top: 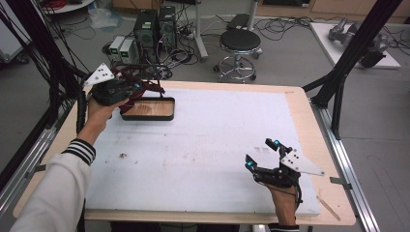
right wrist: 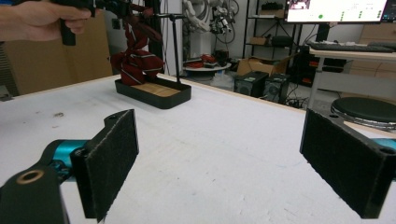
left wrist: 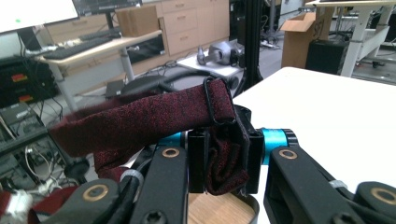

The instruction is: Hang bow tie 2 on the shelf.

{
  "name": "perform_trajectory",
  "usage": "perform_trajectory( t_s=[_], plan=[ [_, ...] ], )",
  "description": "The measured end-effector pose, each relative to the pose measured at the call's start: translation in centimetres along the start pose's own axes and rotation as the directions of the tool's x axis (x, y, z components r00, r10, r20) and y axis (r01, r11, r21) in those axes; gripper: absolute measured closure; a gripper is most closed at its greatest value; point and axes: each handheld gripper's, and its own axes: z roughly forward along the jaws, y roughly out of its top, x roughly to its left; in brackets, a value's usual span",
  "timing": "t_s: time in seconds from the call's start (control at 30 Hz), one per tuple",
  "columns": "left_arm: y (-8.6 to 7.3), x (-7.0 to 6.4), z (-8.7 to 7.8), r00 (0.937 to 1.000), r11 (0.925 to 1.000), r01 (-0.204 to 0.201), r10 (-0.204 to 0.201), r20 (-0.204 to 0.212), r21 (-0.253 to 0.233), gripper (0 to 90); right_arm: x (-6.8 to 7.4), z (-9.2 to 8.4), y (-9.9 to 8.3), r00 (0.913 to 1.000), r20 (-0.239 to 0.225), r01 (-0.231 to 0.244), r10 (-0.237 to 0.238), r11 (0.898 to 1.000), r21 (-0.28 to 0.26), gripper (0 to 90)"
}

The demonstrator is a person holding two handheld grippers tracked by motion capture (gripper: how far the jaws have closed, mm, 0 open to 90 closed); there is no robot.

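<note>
One dark red necktie (top: 140, 82), clamped in the left tool (top: 126, 88), hangs at 10 o'clock over one black tray (top: 147, 116) with a wooden floor. One right tool (top: 262, 154) rests at 4 o'clock on the counter (top: 203, 140), jaws spread wide, nothing between them

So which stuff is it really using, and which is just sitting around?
In use:
left gripper, shut on the dark red necktie
black tray with wooden bottom, under the necktie

Just lying about:
right gripper, open, holding nothing
black stool
computer towers
</note>
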Motion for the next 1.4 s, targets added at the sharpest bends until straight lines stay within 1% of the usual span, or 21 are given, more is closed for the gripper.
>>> perform_trajectory(
  t_s=[0.03,0.13,0.33,0.43,0.53,0.57,0.67,0.7,0.8,0.9,1.0,1.03,1.1,1.17,1.2,1.23,1.27,1.3,1.33,1.37,1.4],
  plan=[
    [-0.4,0.0,0.1,0.9999,0.9998,0.012,-0.012,-0.005,0.018,77.8,0.0,0.0,0.0,1.0000,-0.002,0.001,-0.001,1.000,0.000,10.9],
    [-1.0,0.0,0.3,0.9994,0.9984,0.031,-0.031,-0.012,0.047,77.8,0.0,0.0,0.0,1.0000,-0.002,-0.004,0.004,1.000,0.003,10.9],
    [-1.8,-0.2,0.8,0.9983,0.9952,0.055,-0.053,-0.024,0.081,77.8,0.0,0.2,-0.2,1.0000,-0.002,0.000,0.000,1.000,-0.001,10.9],
    [-2.2,-0.3,1.3,0.9967,0.9927,0.075,-0.071,-0.039,0.095,77.8,0.0,0.3,-0.4,1.0000,-0.003,-0.007,0.007,1.000,0.005,10.9],
    [-2.4,-0.3,1.6,0.9964,0.9910,0.079,-0.075,-0.039,0.108,77.8,0.0,0.3,-0.4,1.0000,-0.004,-0.005,0.005,1.000,0.008,10.8],
    [-2.5,-0.4,1.8,0.9959,0.9891,0.083,-0.078,-0.045,0.122,77.8,0.0,0.3,-0.4,1.0000,-0.005,-0.002,0.002,1.000,0.007,10.9],
    [-2.7,-0.4,2.0,0.9953,0.9877,0.088,-0.082,-0.050,0.129,77.8,0.1,0.3,-0.4,1.0000,-0.007,-0.004,0.004,1.000,0.006,10.9],
    [-2.8,-0.4,2.3,0.9944,0.9859,0.094,-0.086,-0.062,0.139,77.8,0.1,0.3,-0.4,0.9999,-0.008,-0.010,0.010,1.000,0.007,10.8],
    [-3.0,-0.3,2.4,0.9938,0.9847,0.099,-0.091,-0.065,0.143,77.8,0.1,0.3,-0.3,1.0000,-0.008,-0.006,0.006,1.000,0.005,10.9],
    [-3.2,-0.3,2.8,0.9912,0.9827,0.105,-0.092,-0.095,0.152,77.8,0.0,0.3,-0.4,0.9999,-0.008,-0.012,0.012,1.000,0.004,10.9],
    [-3.3,-0.3,2.9,0.9901,0.9825,0.106,-0.090,-0.108,0.153,77.8,0.0,0.3,-0.4,0.9999,-0.008,-0.011,0.011,1.000,0.000,10.9],
    [-3.4,-0.4,3.1,0.9874,0.9823,0.113,-0.095,-0.127,0.149,77.8,0.1,0.4,-0.4,0.9999,-0.009,-0.012,0.012,1.000,-0.002,10.9],
    [-3.4,-0.4,3.1,0.9870,0.9819,0.116,-0.097,-0.129,0.150,77.8,0.1,0.4,-0.5,0.9999,-0.009,-0.010,0.010,1.000,-0.004,10.8],
    [-3.6,-0.4,3.4,0.9837,0.9804,0.126,-0.104,-0.147,0.151,77.7,0.1,0.5,-0.6,0.9999,-0.009,-0.013,0.013,1.000,-0.002,10.9],
    [-3.6,-0.4,3.4,0.9837,0.9804,0.126,-0.104,-0.147,0.151,77.8,0.1,0.5,-0.6,0.9999,-0.009,-0.013,0.013,1.000,-0.002,10.9],
    [-3.7,-0.4,3.5,0.9810,0.9794,0.137,-0.114,-0.157,0.148,77.7,0.2,0.6,-0.7,0.9999,-0.009,-0.012,0.012,1.000,0.000,10.8],
    [-3.7,-0.4,3.5,0.9810,0.9794,0.137,-0.114,-0.157,0.148,77.7,0.2,0.6,-0.8,0.9999,-0.010,-0.011,0.011,1.000,0.003,10.9],
    [-4.0,-0.4,3.5,0.9759,0.9795,0.148,-0.123,-0.180,0.136,77.4,0.2,0.6,-0.8,0.9999,-0.011,-0.011,0.011,1.000,0.004,10.9],
    [-4.2,-0.4,3.5,0.9722,0.9792,0.162,-0.138,-0.190,0.121,77.4,0.3,0.7,-0.8,0.9998,-0.012,-0.014,0.014,1.000,0.005,10.9],
    [-4.4,-0.4,3.6,0.9694,0.9781,0.168,-0.142,-0.200,0.122,77.4,0.2,0.7,-0.8,0.9999,-0.013,-0.005,0.005,1.000,0.001,10.9],
    [-4.4,-0.4,3.6,0.9694,0.9781,0.168,-0.142,-0.200,0.122,77.4,0.2,0.7,-0.8,0.9999,-0.013,-0.005,0.005,1.000,0.001,10.9]
  ],
)
